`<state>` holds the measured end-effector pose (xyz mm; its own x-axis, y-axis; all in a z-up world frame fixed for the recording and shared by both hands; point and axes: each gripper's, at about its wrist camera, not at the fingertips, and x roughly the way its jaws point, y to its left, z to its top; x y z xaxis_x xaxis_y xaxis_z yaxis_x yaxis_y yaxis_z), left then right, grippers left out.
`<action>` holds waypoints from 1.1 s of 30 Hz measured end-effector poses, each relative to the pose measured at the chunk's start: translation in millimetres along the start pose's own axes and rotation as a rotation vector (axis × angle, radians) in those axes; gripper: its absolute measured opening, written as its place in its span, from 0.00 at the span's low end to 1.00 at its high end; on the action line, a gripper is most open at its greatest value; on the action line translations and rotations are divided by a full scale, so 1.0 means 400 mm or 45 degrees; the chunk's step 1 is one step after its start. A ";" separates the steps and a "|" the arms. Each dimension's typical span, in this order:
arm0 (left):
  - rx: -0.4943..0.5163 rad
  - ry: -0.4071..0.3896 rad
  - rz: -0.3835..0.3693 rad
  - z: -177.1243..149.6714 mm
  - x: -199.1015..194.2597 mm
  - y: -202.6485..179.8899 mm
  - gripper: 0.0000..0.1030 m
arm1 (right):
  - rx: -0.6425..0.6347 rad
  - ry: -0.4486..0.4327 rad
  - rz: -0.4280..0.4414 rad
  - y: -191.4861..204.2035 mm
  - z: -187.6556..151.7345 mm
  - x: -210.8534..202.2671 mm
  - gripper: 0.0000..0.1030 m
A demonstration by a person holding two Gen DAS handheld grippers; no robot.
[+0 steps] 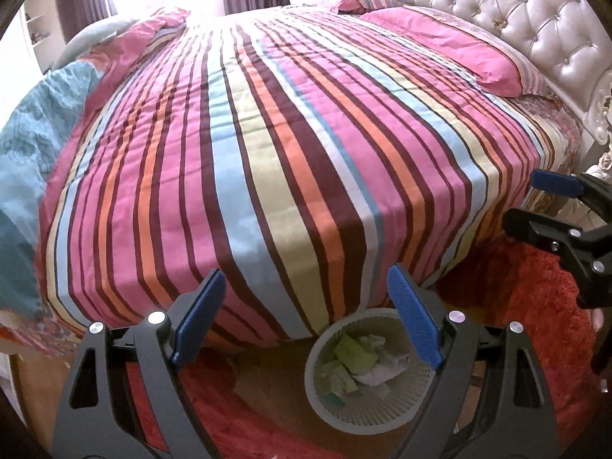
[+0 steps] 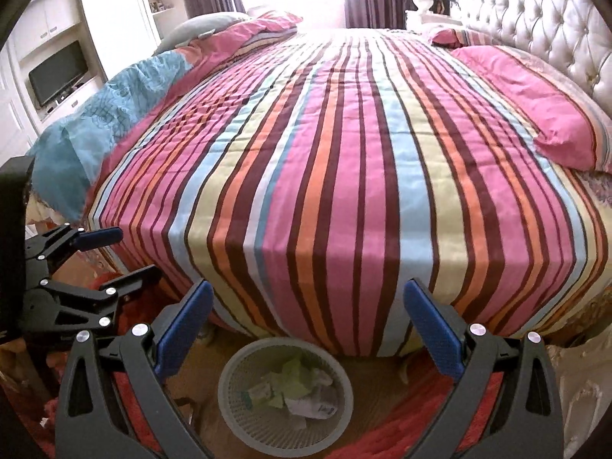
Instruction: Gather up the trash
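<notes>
One round mesh wastebasket [image 2: 285, 392] stands on the floor at the foot-side edge of the bed, partly on bare wood and just beside a red shaggy rug [image 1: 535, 306]. Inside it lie crumpled papers [image 2: 306, 382]: pale green scraps, white wads and a printed slip, all resting on the bottom. The basket's rim sits close under the overhang of the striped bedspread [image 2: 344, 153].

Both tongs hang above the basket, tilted downward toward it, with nothing between their blue pads. The right tongs [image 2: 306, 329] stand spread wide, the basket showing in the gap between the two fingers. The left tongs [image 1: 306, 317] are spread wide as well; in the left wrist view the basket [image 1: 367, 367] lies toward the right finger, whose pad overlaps its rim in the picture. Each pair shows at the edge of the other's view: the right tongs' black frame and blue tip enter from the right of the left wrist view, and the left tongs enter from the left of the right wrist view, so the two are held side by side.

Beyond, the bedspread covers the bed smoothly, pink pillows [image 1: 451, 49] lie against a tufted white headboard [image 1: 535, 19], and a turquoise quilt [image 2: 95, 122] is bunched along the far side.
</notes>
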<state>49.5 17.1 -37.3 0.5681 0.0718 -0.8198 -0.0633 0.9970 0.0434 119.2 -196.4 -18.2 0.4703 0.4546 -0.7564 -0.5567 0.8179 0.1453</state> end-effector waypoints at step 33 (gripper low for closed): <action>0.027 -0.039 0.045 0.069 -0.024 -0.003 0.82 | -0.044 -0.038 -0.031 0.005 0.042 -0.010 0.93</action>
<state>66.8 16.0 -13.5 0.5904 0.1071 -0.8000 -0.0664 0.9942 0.0841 127.7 -190.6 -4.2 0.5039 0.4457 -0.7399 -0.5679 0.8164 0.1049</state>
